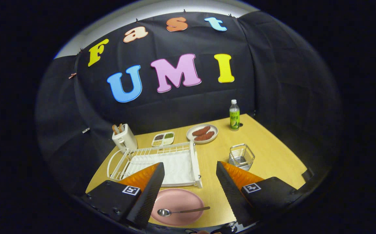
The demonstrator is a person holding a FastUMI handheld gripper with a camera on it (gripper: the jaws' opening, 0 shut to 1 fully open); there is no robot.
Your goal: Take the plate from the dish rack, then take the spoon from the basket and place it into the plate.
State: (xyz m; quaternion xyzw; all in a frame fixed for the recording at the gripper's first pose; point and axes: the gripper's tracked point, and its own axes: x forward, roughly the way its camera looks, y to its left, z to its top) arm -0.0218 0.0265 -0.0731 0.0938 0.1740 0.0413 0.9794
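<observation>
A pink plate (pixel 177 206) lies flat on the wooden table just in front of the white dish rack (pixel 162 162). A metal spoon (pixel 181 211) rests across the plate, bowl toward the left finger. My gripper (pixel 189 169) hovers above the plate, open, with nothing between its fingers; the left finger (pixel 149 191) overlaps the plate's left edge. The wire basket (pixel 241 157) stands beyond the right finger (pixel 231 191) and looks empty. The dish rack holds no plate.
Beyond the rack stand a white toaster (pixel 124 138) with toast, a small divided tray (pixel 163 138), a plate of sausages (pixel 202 133) and a green bottle (pixel 234 115). The table's (pixel 272 146) right edge runs close behind the basket.
</observation>
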